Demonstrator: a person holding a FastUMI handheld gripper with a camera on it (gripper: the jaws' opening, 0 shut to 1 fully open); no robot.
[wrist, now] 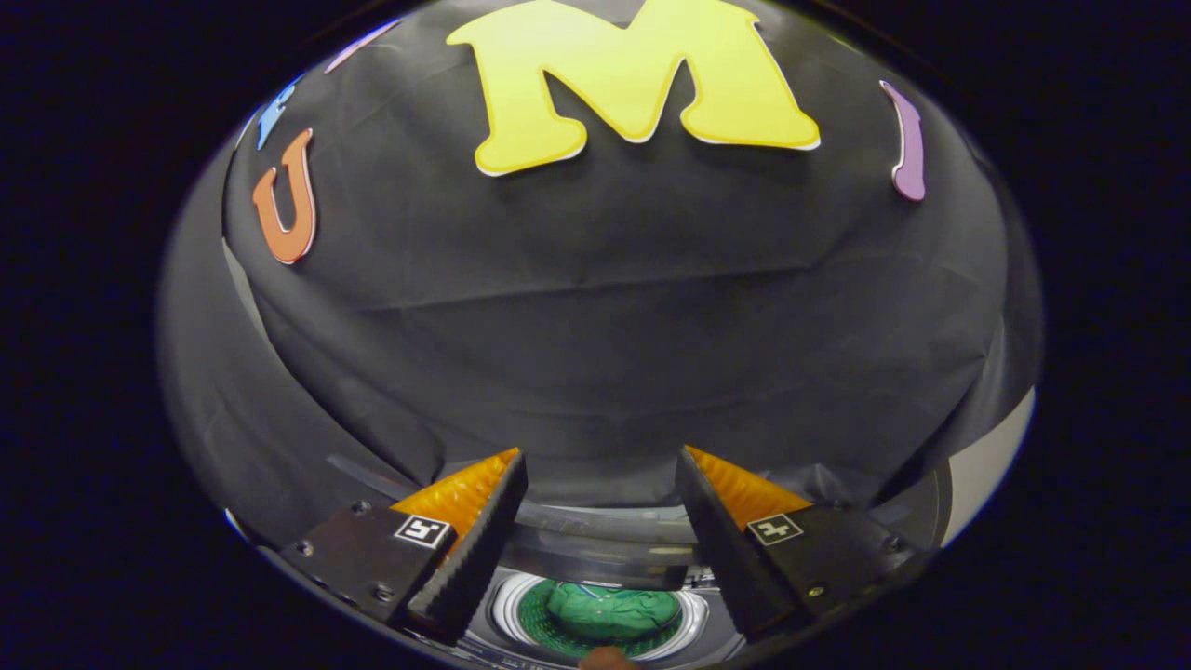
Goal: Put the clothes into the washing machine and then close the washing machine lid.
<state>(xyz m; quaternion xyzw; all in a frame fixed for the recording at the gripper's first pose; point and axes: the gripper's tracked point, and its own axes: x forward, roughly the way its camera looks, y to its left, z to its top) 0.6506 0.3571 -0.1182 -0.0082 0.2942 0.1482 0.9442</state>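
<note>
Below, the gripper [600,465] hung over the washing machine [595,549], its two black-and-orange fingers [475,540] spread well apart and holding nothing. Between and beneath them sat the round drum opening [507,609], ringed in shiny metal, with green clothes [609,609] lying inside. Beyond the fingertips, the booth's black cloth wall [605,326] rose behind the machine.

A recording booth set up for a laundry chore is shown, not a real home. Black cloth [595,307] is draped as the wall at twelve o'clock. A top-loading washing machine [595,549] is seen at six o'clock, its round drum opening holding green clothes [609,609].
</note>
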